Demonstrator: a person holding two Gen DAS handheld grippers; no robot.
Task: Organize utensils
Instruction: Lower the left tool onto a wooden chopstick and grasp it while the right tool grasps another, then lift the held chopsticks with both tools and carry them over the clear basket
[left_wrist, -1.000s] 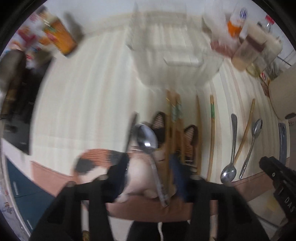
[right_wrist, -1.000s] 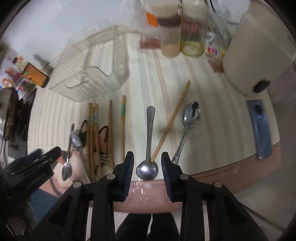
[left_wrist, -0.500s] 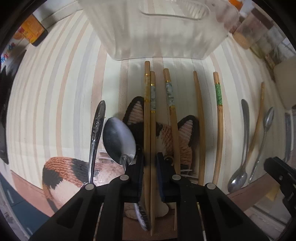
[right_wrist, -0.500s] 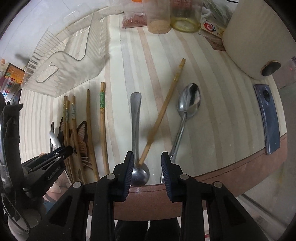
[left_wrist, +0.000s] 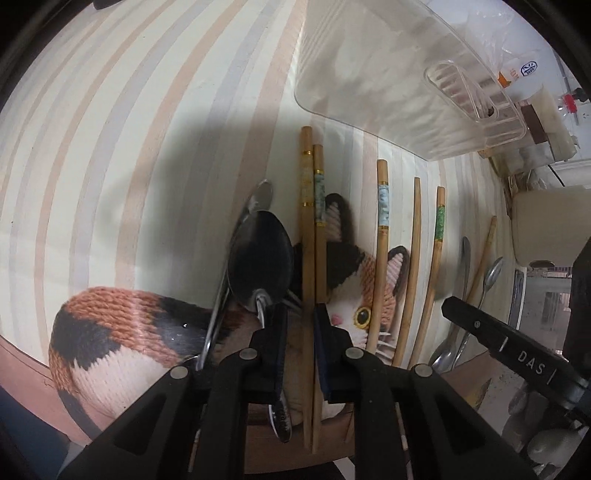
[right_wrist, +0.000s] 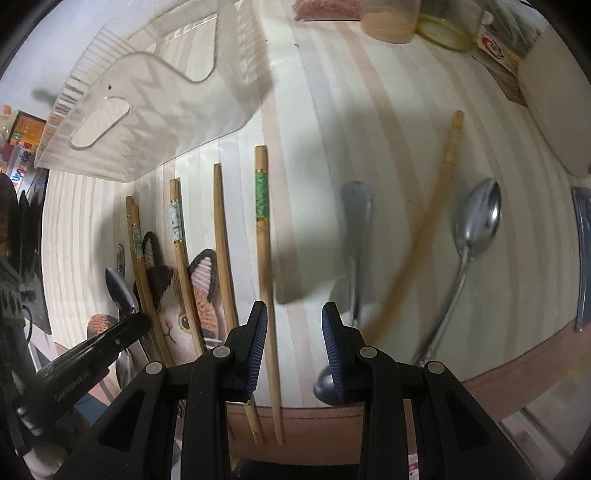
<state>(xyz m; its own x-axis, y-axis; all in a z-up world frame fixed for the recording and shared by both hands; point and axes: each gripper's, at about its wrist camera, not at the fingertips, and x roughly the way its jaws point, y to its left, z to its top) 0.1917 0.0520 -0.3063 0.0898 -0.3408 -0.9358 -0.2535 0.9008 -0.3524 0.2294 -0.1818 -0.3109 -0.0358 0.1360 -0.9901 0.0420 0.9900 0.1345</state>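
Your left gripper (left_wrist: 300, 332) has narrow jaws straddling the paired chopsticks (left_wrist: 310, 258), which run lengthwise straight ahead toward the clear organizer tray (left_wrist: 388, 74); your right gripper (right_wrist: 294, 343) hangs open-jawed beside the green-banded chopstick (right_wrist: 263, 229).

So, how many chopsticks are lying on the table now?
6. A touching pair sits in the left gripper; to its right lie a pale-banded one, a plain one, a green-banded one, then a slanted one between two spoons. None seems hidden.
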